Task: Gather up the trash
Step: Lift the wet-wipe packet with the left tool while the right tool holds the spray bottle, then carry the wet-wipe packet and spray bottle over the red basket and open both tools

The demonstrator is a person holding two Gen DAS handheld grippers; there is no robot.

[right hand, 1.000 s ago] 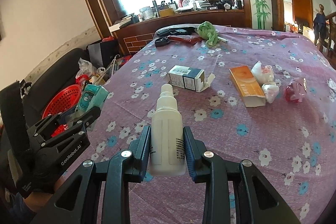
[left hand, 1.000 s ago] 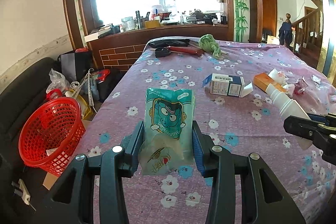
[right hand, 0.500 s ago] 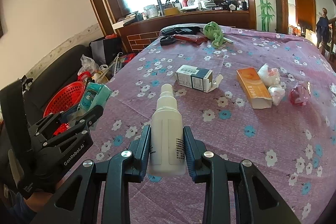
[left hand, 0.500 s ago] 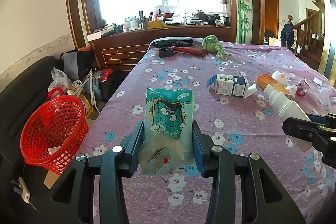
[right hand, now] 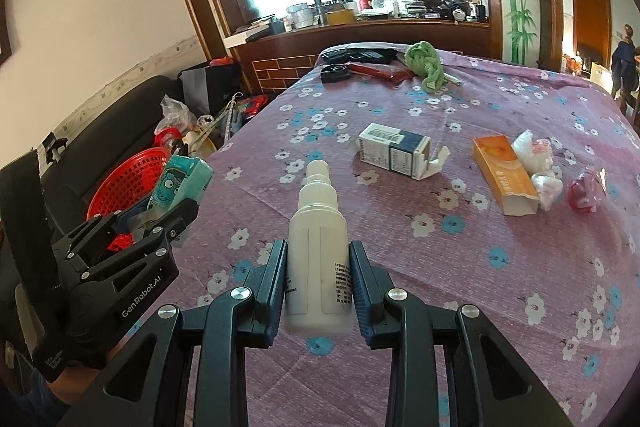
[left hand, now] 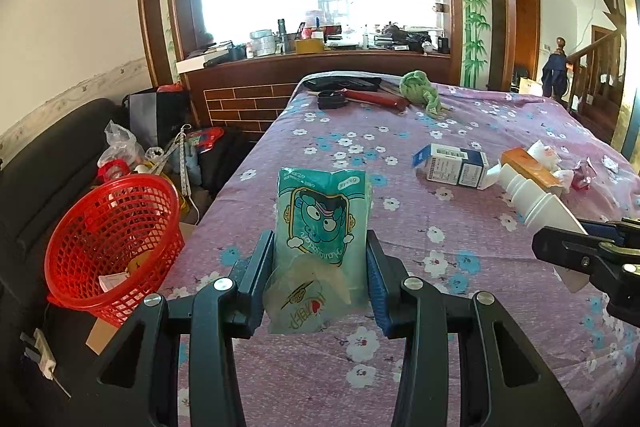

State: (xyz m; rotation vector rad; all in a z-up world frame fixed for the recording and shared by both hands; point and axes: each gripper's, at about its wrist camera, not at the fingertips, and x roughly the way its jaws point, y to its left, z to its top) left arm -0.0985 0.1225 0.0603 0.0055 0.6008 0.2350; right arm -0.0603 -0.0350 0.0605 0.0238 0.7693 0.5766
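Observation:
My left gripper [left hand: 320, 263] is shut on a teal cartoon-printed packet [left hand: 322, 223], held upright above the purple flowered tablecloth [left hand: 420, 131]. That packet [right hand: 180, 183] and the left gripper [right hand: 176, 215] also show at the left of the right wrist view. A white plastic bottle [right hand: 318, 247] stands between the fingers of my right gripper [right hand: 319, 267], which is shut on it; its neck [left hand: 532, 195] pokes in from the right of the left wrist view. A red mesh basket [left hand: 108, 243] sits off the table's left edge, on the dark sofa.
On the cloth lie a white and blue carton [right hand: 394, 149], an orange box [right hand: 504, 173], crumpled white wrappers [right hand: 536, 159] and a red wrapper [right hand: 588, 191]. A green cloth [right hand: 426, 65], red tool and black items lie at the far end. Bags clutter the floor at left.
Both views have shifted slightly: the basket and the table items have drifted a little right in frame. Both grips look unchanged.

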